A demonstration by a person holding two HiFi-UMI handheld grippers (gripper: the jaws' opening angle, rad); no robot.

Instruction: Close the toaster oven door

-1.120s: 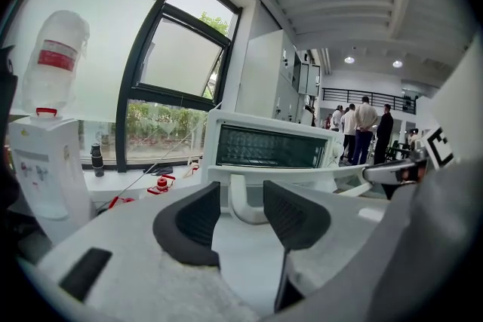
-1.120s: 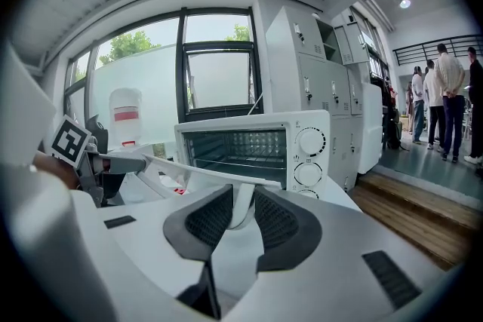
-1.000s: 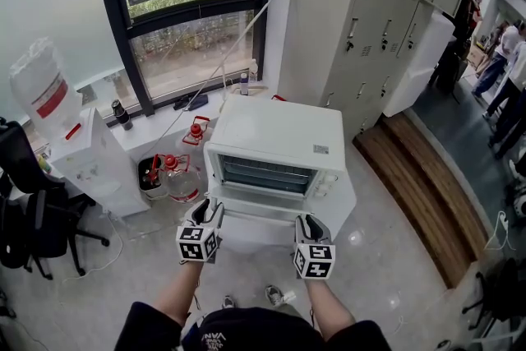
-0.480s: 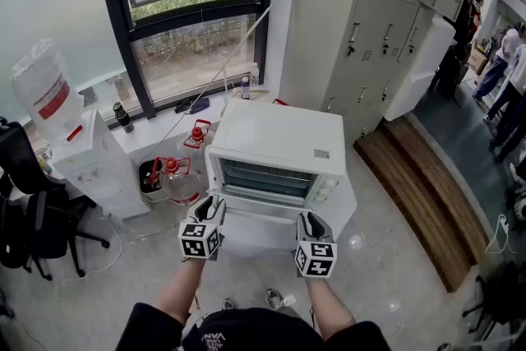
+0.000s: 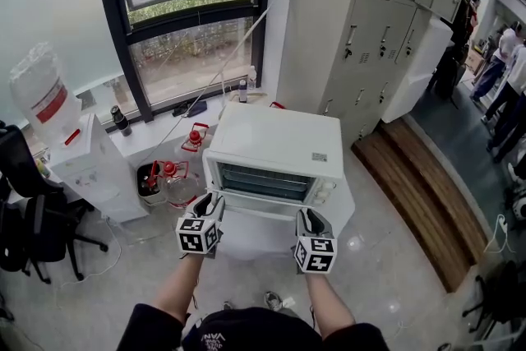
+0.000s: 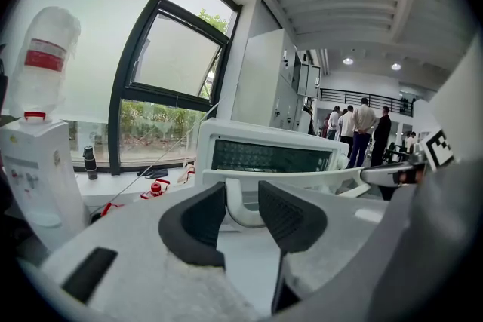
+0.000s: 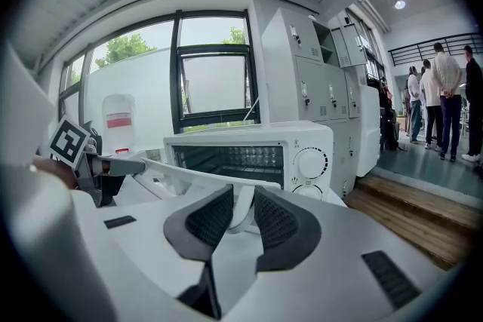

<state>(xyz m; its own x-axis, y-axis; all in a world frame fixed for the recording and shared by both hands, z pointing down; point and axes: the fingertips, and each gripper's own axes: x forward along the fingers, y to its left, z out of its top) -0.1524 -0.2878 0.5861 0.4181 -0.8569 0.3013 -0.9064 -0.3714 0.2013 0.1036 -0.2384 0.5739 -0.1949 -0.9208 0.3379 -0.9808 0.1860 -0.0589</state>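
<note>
A white stand (image 5: 345, 206) carried the toaster oven (image 5: 275, 140); on the floor (image 5: 394, 275), water jugs (image 5: 174, 183) stood at its nine o'clock.

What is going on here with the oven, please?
A person holds a gripper in each hand at a white toaster oven whose door hangs open. The jaws of the left gripper clamp the door handle near its left end, those of the right gripper near its right end. The door is not yet raised.
</note>
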